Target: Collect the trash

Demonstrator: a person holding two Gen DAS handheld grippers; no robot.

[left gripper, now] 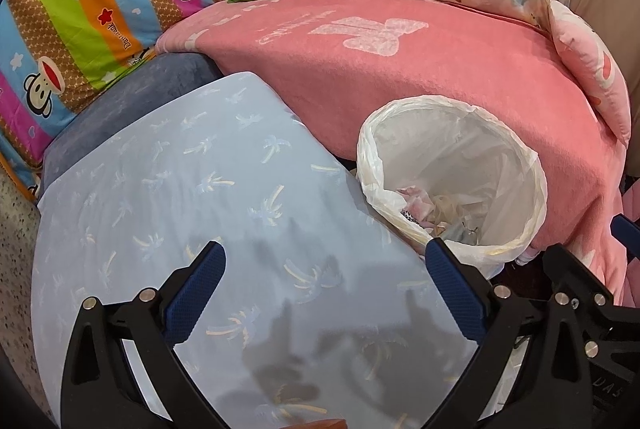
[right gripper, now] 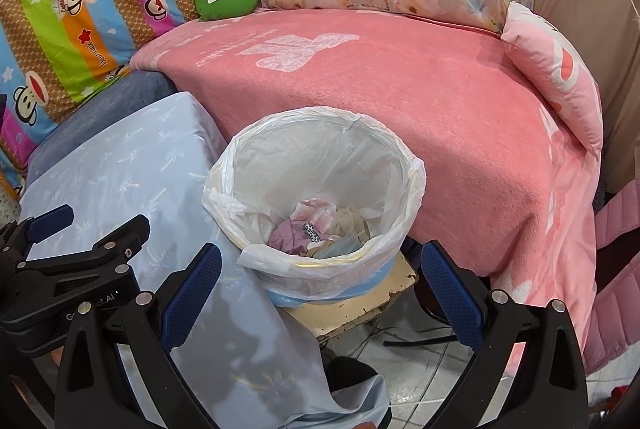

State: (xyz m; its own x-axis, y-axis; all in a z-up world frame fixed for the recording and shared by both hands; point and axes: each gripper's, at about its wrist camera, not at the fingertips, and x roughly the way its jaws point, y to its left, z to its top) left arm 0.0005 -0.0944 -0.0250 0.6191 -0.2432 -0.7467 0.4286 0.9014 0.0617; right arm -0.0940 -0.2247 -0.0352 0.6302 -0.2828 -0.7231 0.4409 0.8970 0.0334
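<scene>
Pink fleece blanket (right gripper: 420,101) covers the couch behind a pale blue palm-print cloth (left gripper: 180,213) and a round white plastic-lined trash bin (right gripper: 320,149).
Crumpled paper and fabric scraps (right gripper: 320,229) lie inside the bin, just ahead of the right gripper (right gripper: 320,277); the left gripper (left gripper: 326,281) hovers above the cloth beside it, both spread wide and empty.

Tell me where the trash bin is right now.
In the right wrist view, the trash bin sits centre, between the pale blue sheet and the pink blanket.
</scene>
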